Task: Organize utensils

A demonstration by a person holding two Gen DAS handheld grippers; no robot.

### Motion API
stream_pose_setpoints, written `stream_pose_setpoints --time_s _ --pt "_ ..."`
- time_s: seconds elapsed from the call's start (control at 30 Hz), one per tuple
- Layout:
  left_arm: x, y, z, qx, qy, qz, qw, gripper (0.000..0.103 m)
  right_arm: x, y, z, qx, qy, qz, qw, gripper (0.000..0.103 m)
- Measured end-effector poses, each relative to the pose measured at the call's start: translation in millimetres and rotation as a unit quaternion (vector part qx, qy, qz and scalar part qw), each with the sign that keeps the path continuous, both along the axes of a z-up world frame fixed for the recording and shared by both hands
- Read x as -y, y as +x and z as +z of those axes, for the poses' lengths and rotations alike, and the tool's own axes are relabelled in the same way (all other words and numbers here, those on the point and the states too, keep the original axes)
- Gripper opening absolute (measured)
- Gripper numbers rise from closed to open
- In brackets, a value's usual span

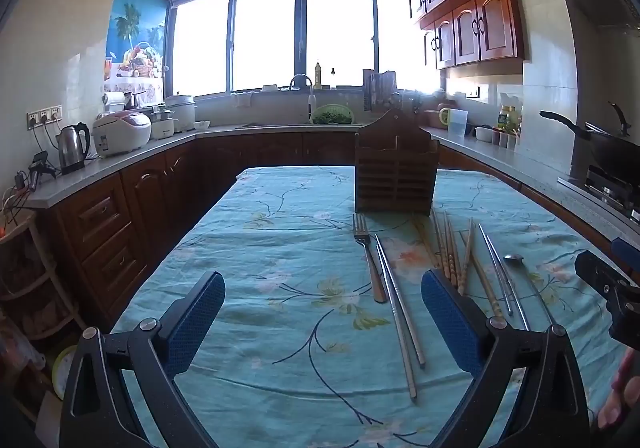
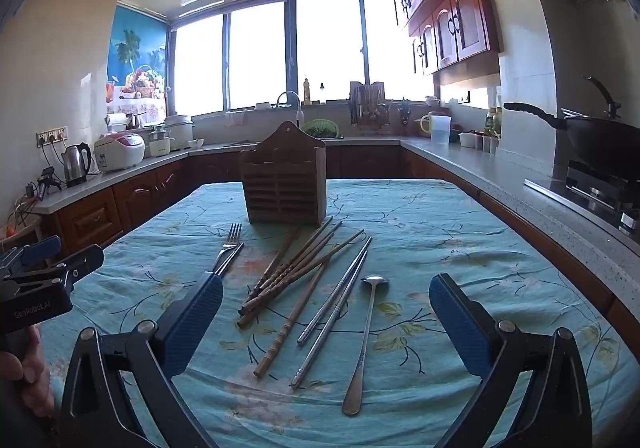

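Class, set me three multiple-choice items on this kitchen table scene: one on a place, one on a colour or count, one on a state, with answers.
1. Where does the wooden utensil holder stand?
A. beyond the utensils
B. on the counter
C. on the floor

2. How many forks lie on the tablecloth?
A. three
B. one
C. none

3. How do both tongs stand?
A. shut on chopsticks
B. shut and empty
C. open and empty

Answers: 1 A, it stands on the table behind the cutlery; 2 B, a single fork shows; 3 C, the left tongs and right tongs gape with nothing gripped.
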State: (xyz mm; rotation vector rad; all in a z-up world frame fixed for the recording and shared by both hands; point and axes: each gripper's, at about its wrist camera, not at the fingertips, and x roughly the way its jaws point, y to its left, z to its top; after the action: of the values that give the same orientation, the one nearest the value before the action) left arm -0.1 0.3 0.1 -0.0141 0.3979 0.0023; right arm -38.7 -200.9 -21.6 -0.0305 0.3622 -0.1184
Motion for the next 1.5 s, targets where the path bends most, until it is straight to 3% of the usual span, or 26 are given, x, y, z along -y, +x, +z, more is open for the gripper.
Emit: stream_pose_setpoints --time_s 1.0,1.2,1.23,1.27,1.3,1.37,1.5 --pt "2.1 13.6 -6.2 -0.01 -0.006 -0.003 0.9999 0.099 2.0 -0.9 2.0 0.001 0.004 -0.001 1.0 0.103" --pt "-6.8 30.1 -8.2 -0.067 -0.032 -0.008 0.9972 0.099 8.1 5.3 7.3 -0.013 0.018 -0.002 1.0 0.103" --pt "-8.8 35.1 -8.6 -0.105 -0.045 -0.008 0.9934 0.099 8.9 6.9 8.0 -0.017 0.019 -0.003 1.0 0.103" --pt "-11.2 40.8 -8.1 -0.115 -0.049 -0.008 0.9922 0.099 10.4 9.3 9.1 -0.021 0.021 -0.005 1.0 0.103" --pt "-14.4 45.9 -7.3 -0.168 -0.069 -0.008 0.9834 0.099 11.5 11.7 9.9 -0.026 0.023 -0.005 0.999 0.103" --pt "-17.1 60.5 -4.3 -0.178 -0.055 -0.005 0.9825 0.099 14.9 17.4 11.7 -0.035 0.028 -0.006 0.999 0.103" --pt "-20.6 84.8 3.1 -0.159 -0.041 -0.007 0.9864 0.099 21.6 30.4 14.0 -0.052 0.041 -0.006 0.998 0.103"
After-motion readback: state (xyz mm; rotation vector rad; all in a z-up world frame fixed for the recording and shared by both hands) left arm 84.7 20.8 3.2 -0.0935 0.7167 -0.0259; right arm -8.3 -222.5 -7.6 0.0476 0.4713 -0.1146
